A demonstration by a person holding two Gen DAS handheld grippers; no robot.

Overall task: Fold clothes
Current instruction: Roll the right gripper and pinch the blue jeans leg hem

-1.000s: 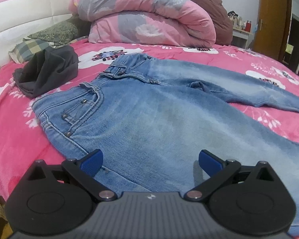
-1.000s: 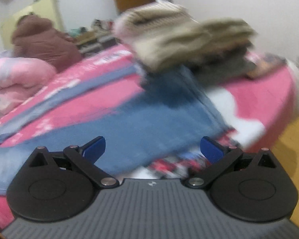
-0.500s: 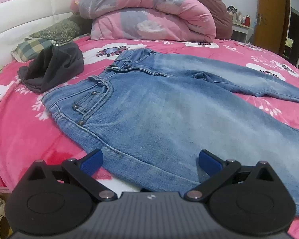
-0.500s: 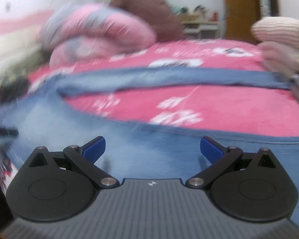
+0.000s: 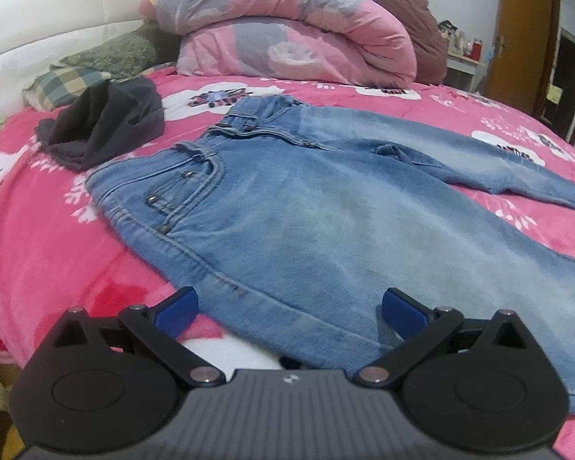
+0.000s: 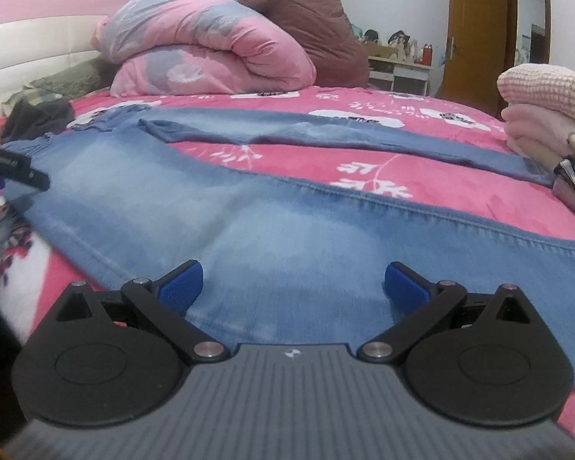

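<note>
A: Jeans [image 5: 326,222] location?
B: Flat on the pink floral bedspread [image 5: 38,230], unfolded. Waistband toward the headboard side, both legs running off to the right. In the right wrist view the legs [image 6: 287,222] are split apart with pink bedspread showing between them.

A: Left gripper [image 5: 289,308]?
B: Jaws wide, nothing between the blue pads [image 5: 176,308]. Sits low at the near bed edge, over the outer seam of the near hip and thigh. Left pad is over bedspread, right pad over denim. Contact with the cloth, cannot tell.

A: Right gripper [image 6: 293,285]?
B: Also spread wide, holding nothing. Both pads [image 6: 182,283] are over the near leg, further down the jeans. Touching or just above, cannot tell.

A: Other stuff?
B: Dark grey garment [image 5: 103,122] crumpled just beside the waistband, on the headboard side. Rolled pink-grey quilt [image 5: 287,27] at the back of the bed, brown coat [image 6: 306,19] behind it. Stack of folded clothes [image 6: 548,115] at the right, near the far leg's hem. Brown door [image 6: 475,34] in the background.
</note>
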